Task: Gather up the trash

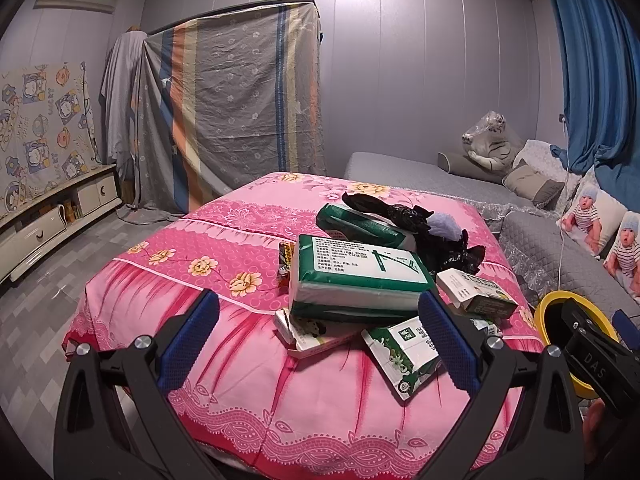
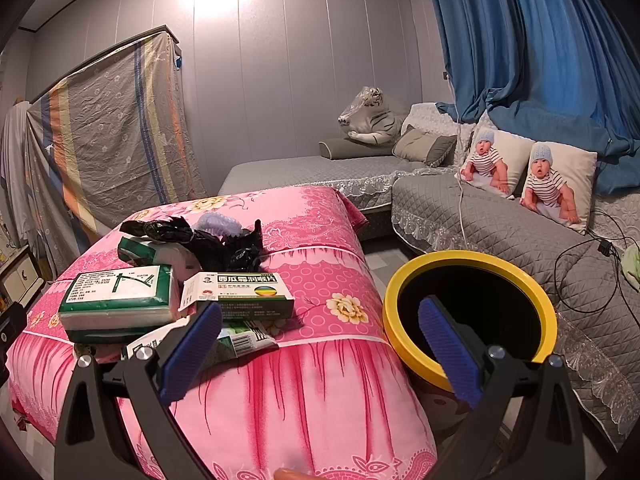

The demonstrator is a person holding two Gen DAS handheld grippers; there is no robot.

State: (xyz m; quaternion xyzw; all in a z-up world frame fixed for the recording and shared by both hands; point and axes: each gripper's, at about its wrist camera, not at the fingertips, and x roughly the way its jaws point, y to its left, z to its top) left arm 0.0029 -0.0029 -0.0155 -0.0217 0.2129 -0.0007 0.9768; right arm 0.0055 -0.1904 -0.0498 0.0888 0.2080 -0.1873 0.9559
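A pile of trash lies on a pink flowered cloth (image 1: 224,360): a green-and-white tissue pack (image 1: 356,276) (image 2: 120,300), a second green pack (image 1: 356,226), a black plastic bag (image 1: 432,232) (image 2: 212,240), a medicine box (image 1: 476,292) (image 2: 244,292), a green-and-white carton (image 1: 404,354) and a flat white box (image 1: 312,334). A yellow-rimmed bin (image 2: 468,312) (image 1: 556,304) stands to the right of the cloth. My left gripper (image 1: 320,336) is open and empty, just short of the tissue pack. My right gripper (image 2: 320,340) is open and empty, between the pile and the bin.
A grey sofa (image 2: 480,216) with baby-print cushions (image 2: 556,184) and a plush tiger (image 2: 372,116) lies to the right. A black cable (image 2: 580,276) lies on it. A striped sheet (image 1: 240,112) covers furniture at the back. A low cabinet (image 1: 52,208) stands at left.
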